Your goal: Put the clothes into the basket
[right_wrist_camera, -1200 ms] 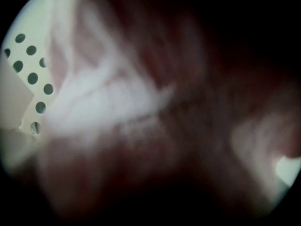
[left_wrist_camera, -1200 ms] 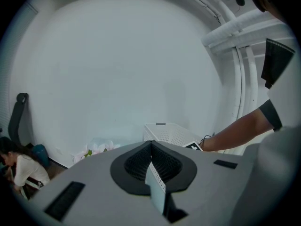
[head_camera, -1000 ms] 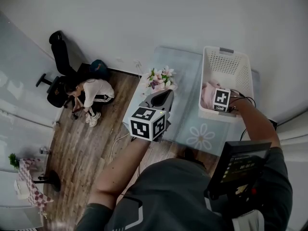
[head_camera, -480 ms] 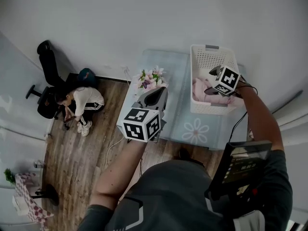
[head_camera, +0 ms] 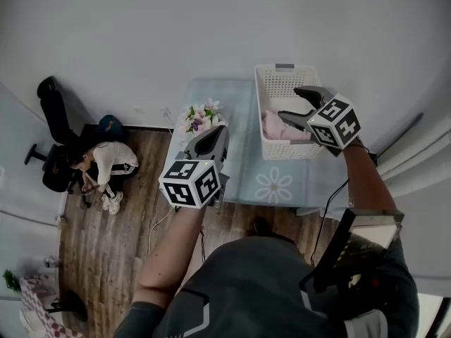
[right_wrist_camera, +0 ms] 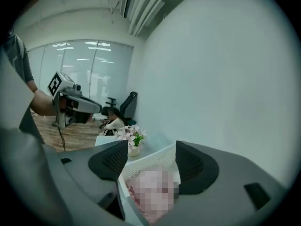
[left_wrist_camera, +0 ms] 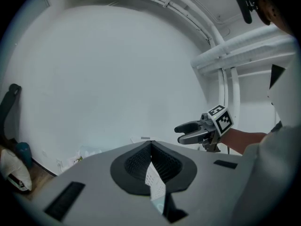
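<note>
R gripper hovers over the basket, clear above the rim. Jaws are wide apart and have just been closing a bit, w/ nothing between the pads. The R gripper view shows only the basket and pink fabric below, beyond the gap. My read: tool is empty after a drop, high enough not to snag the mesh wall.

Clothes: one pink bundle inside the basket, down below rim level, toward the near end. It touches neither tool. It lies beneath the R gripper, roughly under the tips. It is well apart from the L gripper, across the table.

L gripper: jaws together, tips meeting, gripping nothing. Only a thin slit shows low between the pads, w/ white mesh visible through it. It sits over the table edge, just beside the flowers, about level. Prob held there to keep out of R's way; looks like a one-hand job.

Basket stands upright at the table's far-right end, wall side, open top reachable from above.

No other clothes visible on the table, so my guess is the task is done or nearly so, unless more items are out of frame. Risk if R goes back in: a jaw catching the lattice wall.
</note>
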`<move>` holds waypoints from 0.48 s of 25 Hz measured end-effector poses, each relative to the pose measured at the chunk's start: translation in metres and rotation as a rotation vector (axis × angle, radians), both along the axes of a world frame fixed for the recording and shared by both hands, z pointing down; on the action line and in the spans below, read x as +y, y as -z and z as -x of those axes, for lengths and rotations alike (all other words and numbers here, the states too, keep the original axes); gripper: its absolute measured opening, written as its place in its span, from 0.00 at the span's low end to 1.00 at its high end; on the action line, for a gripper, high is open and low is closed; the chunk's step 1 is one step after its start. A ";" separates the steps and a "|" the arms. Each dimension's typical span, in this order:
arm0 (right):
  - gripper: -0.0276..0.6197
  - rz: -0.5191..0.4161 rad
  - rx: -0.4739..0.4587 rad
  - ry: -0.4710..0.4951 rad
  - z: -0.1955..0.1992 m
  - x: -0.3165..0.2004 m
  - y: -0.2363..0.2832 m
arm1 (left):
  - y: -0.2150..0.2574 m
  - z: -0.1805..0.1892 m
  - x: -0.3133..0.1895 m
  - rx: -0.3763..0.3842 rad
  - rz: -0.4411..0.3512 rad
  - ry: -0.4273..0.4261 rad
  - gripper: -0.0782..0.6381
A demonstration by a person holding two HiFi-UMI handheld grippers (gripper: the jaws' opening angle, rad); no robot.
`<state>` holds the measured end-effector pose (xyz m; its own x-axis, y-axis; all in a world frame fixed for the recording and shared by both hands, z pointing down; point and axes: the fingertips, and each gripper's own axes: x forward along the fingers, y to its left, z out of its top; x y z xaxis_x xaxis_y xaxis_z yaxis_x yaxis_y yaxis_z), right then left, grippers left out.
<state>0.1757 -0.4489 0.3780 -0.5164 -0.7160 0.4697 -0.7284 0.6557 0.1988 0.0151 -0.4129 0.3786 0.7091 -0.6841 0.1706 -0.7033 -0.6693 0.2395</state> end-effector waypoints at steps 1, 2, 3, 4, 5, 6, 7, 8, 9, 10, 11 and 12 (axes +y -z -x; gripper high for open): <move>0.53 -0.024 -0.024 -0.027 0.000 0.006 0.008 | 0.001 0.000 0.002 0.006 -0.002 -0.004 0.12; 0.49 -0.043 -0.050 -0.052 0.000 0.013 0.016 | 0.002 -0.001 0.005 0.008 -0.010 -0.011 0.12; 0.44 -0.062 -0.083 -0.073 0.001 0.021 0.024 | 0.005 -0.001 0.008 0.003 -0.020 -0.017 0.12; 0.42 -0.080 -0.120 -0.093 0.002 0.029 0.034 | 0.008 -0.001 0.012 -0.007 -0.031 -0.019 0.12; 0.40 -0.096 -0.157 -0.113 0.003 0.037 0.043 | 0.011 0.000 0.015 -0.016 -0.041 -0.018 0.12; 0.37 -0.111 -0.189 -0.135 0.004 0.044 0.051 | 0.015 0.002 0.018 -0.020 -0.051 -0.016 0.12; 0.34 -0.125 -0.211 -0.158 0.004 0.050 0.057 | 0.018 0.003 0.020 -0.019 -0.059 -0.013 0.12; 0.32 -0.138 -0.225 -0.178 0.005 0.056 0.062 | 0.021 0.005 0.023 -0.015 -0.066 -0.010 0.12; 0.29 -0.148 -0.235 -0.196 0.006 0.063 0.065 | 0.023 0.007 0.025 -0.012 -0.073 -0.007 0.12; 0.27 -0.157 -0.243 -0.209 0.007 0.069 0.067 | 0.025 0.008 0.028 -0.011 -0.078 -0.005 0.12; 0.26 -0.165 -0.251 -0.218 0.009 0.075 0.069 | 0.026 0.008 0.031 -0.011 -0.082 -0.005 0.12; 0.24 -0.174 -0.262 -0.226 0.011 0.081 0.071 | 0.027 0.008 0.033 -0.012 -0.084 -0.008 0.12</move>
<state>0.1651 -0.3677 0.3074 -0.4227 -0.8829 0.2046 -0.8916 0.4456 0.0808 0.0071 -0.3797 0.3516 0.7129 -0.6906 0.1215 -0.7003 -0.6924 0.1735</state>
